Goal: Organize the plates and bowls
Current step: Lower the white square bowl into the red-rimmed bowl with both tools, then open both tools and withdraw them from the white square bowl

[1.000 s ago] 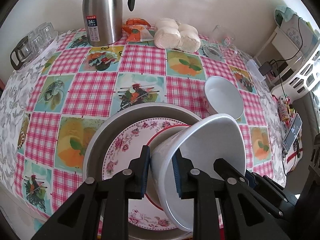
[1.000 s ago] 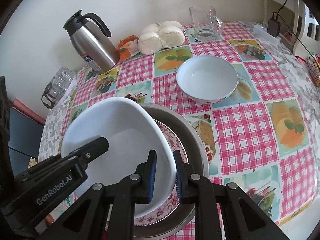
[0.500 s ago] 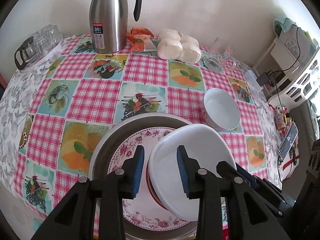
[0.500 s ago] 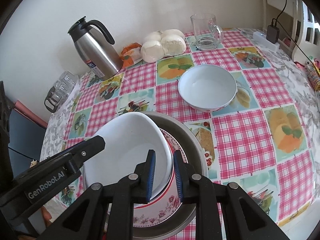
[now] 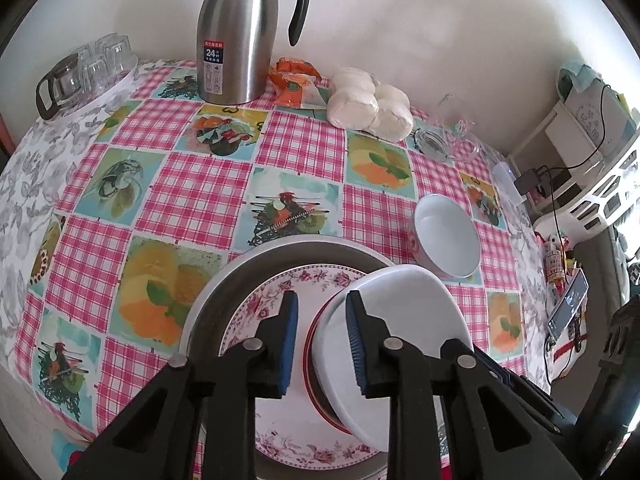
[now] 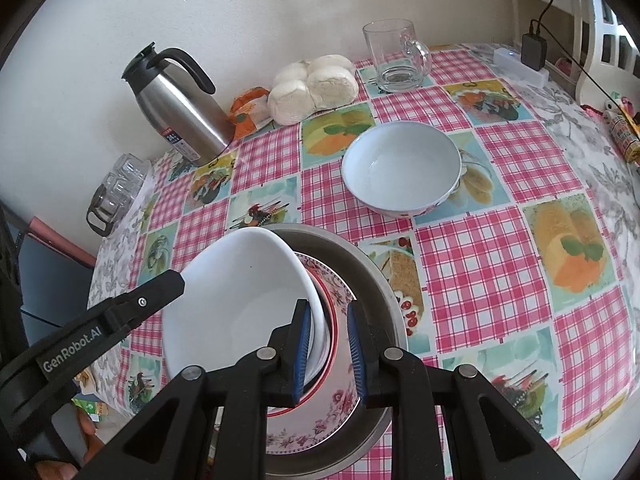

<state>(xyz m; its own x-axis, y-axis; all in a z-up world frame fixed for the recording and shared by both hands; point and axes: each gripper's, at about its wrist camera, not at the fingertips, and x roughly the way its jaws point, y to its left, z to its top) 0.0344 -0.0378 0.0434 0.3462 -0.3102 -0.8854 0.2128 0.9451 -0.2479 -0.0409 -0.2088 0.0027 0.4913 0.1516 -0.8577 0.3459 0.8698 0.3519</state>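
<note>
Left wrist view: a white bowl (image 5: 400,340) is seen tilted on a floral plate (image 5: 280,300) that lies inside a round metal basin (image 5: 224,284), at about 5 o'clock of the table (image 5: 192,200). The left gripper (image 5: 320,344) is held with its jaws apart, one pad inside the bowl's rim and one outside, not pressed. In the right wrist view the right gripper (image 6: 327,354) is likewise spread, straddling the opposite rim of the bowl (image 6: 240,300). The stacking step is judged nearly done: the bowl is set down and released. It is tipped, its mouth facing toward 9 o'clock in the right view; being round, no long axis is shown. A second bowl (image 6: 400,172) stands upright at 1 o'clock, well apart. Next, both grippers would need withdrawing clear of the rim, then a reach toward that bowl.
</note>
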